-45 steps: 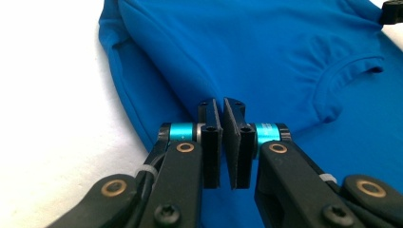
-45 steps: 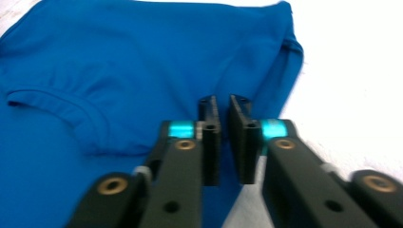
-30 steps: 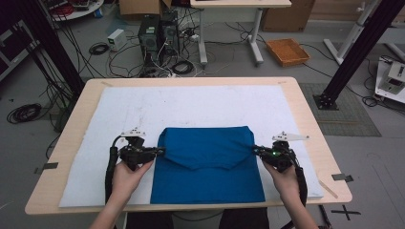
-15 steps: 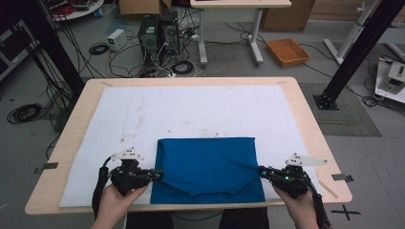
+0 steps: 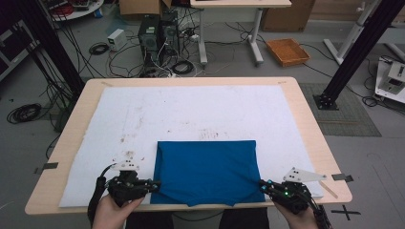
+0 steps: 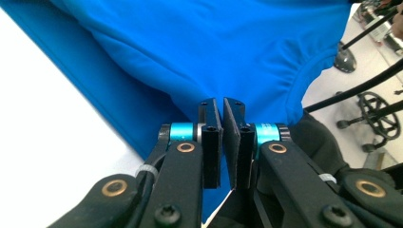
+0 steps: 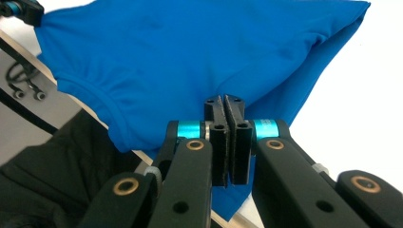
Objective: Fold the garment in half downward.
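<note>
A wooden table [image 5: 305, 124] stands in a workshop, covered by a white mat [image 5: 191, 114] with faint dark smudges. On the near half of the mat lies a folded blue garment [image 5: 206, 171], roughly rectangular, its near edge reaching just over the front edge of the mat and table. A person's two hands come in from the bottom of the high view, each holding a black two-jaw gripper. The left gripper [image 5: 154, 185] sits at the garment's near left corner, and the right gripper [image 5: 262, 184] sits at its near right corner, the two well apart with the cloth spread flat between them. In the left gripper view, the left gripper's [image 6: 223, 105] jaws are pressed together, clamped on the blue cloth's edge, with a gathered, curved hem to the right. In the right gripper view, the right gripper's [image 7: 224, 102] jaws are likewise closed tight on the fabric, with a curved hem hanging over the table edge at the left. Beyond the table lie cables, computer cases [image 5: 157, 33] and an orange tray [image 5: 288, 51] on the floor.
</note>
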Motion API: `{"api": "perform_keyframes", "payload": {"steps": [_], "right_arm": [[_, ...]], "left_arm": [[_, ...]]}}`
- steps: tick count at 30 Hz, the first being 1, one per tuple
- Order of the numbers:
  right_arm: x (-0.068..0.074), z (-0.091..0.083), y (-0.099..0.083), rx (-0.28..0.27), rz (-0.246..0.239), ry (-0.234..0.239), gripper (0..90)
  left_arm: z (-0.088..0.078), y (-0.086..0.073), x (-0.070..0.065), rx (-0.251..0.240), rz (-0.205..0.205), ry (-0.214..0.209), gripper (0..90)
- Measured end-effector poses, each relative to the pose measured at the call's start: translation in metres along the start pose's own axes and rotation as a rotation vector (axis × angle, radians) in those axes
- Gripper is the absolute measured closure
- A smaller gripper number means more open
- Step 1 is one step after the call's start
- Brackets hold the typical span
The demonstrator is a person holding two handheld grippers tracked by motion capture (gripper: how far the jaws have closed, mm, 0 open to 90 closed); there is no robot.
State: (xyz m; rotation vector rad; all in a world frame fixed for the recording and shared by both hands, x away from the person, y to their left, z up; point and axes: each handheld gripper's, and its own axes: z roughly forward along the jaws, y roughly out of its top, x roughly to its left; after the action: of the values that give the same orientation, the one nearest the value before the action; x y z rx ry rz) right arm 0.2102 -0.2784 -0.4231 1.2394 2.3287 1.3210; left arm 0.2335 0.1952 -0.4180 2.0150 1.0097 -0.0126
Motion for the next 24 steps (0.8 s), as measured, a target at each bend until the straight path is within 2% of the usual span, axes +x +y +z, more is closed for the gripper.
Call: {"api": "perform_keyframes", "payload": {"steps": [2,4,5,7,8,9,12,14,16,18,19,21,22,24], "right_arm": [[0.0,0.001,-0.001,0.007,-0.009,-0.01,84.0],[-0.001,0.002,-0.001,0.009,-0.017,-0.029,81.4],[-0.005,0.001,0.001,-0.002,-0.011,-0.055,74.2],[-0.011,0.001,0.005,-0.014,-0.011,-0.076,73.0],[-0.011,0.001,0.005,-0.014,-0.011,-0.076,73.0],[-0.014,0.001,0.008,-0.022,-0.015,-0.096,69.7],[-0.025,0.005,0.021,-0.05,-0.014,-0.134,66.3],[-0.04,0.015,0.037,-0.081,-0.008,-0.16,63.7],[-0.045,0.02,0.042,-0.088,-0.004,-0.173,62.4],[-0.061,0.038,0.057,-0.088,0.034,-0.186,60.2],[-0.061,0.038,0.057,-0.088,0.034,-0.186,60.2],[-0.076,0.057,0.069,-0.086,0.082,-0.207,59.7],[-0.076,0.057,0.069,-0.086,0.082,-0.207,59.7],[-0.088,0.069,0.073,-0.085,0.133,-0.195,59.5]], "left_arm": [[0.002,-0.002,-0.001,0.01,0.012,0.018,79.1],[0.003,-0.003,-0.003,0.022,0.045,0.055,72.0],[0.003,-0.003,-0.004,0.021,0.048,0.071,61.3],[0.002,-0.001,-0.002,0.014,0.06,0.088,59.8],[0.001,0.001,-0.001,0.007,0.069,0.112,59.8],[0.001,0.003,0.001,-0.002,0.08,0.136,57.7],[0.002,0.014,0.011,-0.042,0.063,0.168,54.8],[0.005,0.024,0.018,-0.078,0.072,0.217,53.3],[0.01,0.033,0.028,-0.111,0.056,0.245,52.1],[0.016,0.042,0.039,-0.151,0.05,0.272,51.5],[0.019,0.047,0.045,-0.16,0.045,0.286,51.5],[0.026,0.054,0.058,-0.184,0.017,0.301,51.4],[0.029,0.057,0.065,-0.198,-0.005,0.299,51.4],[0.037,0.062,0.076,-0.213,-0.036,0.312,51.4]]}}
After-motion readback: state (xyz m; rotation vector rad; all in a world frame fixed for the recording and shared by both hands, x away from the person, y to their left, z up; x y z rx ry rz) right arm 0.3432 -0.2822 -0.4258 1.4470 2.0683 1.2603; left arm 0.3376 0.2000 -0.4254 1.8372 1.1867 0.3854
